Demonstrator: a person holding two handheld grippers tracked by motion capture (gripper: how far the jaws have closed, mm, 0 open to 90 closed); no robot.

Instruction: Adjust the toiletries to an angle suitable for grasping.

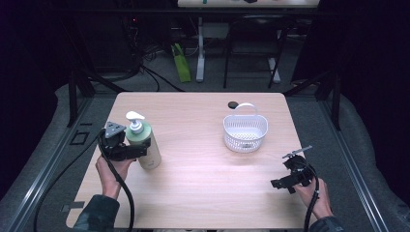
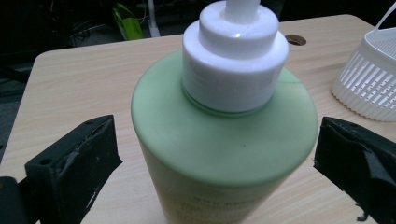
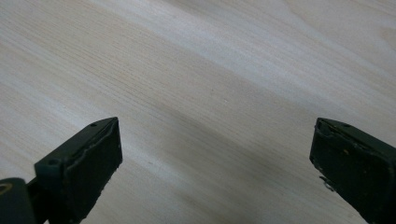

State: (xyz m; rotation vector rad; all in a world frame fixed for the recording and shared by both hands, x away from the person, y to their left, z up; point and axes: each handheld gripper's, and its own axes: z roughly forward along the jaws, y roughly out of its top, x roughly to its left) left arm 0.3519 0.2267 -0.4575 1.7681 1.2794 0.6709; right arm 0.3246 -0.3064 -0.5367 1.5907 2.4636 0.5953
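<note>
One upright bottle [image 1: 144, 143], pump [image 1: 135, 117] up

A pale wood-grain table [image 1: 193, 183] stands on grey carpeted floor [image 1: 319, 121] in a dim room, its top lit from above. Beyond the table's far edge a second desk [image 1: 249, 4] rests on white legs [image 1: 200, 53], with a green bag [image 1: 182, 63] leaning just beside them and dark cables [image 1: 154, 77] trailing across the floor. Black frame struts [image 1: 77, 87] flank the table.
</note>
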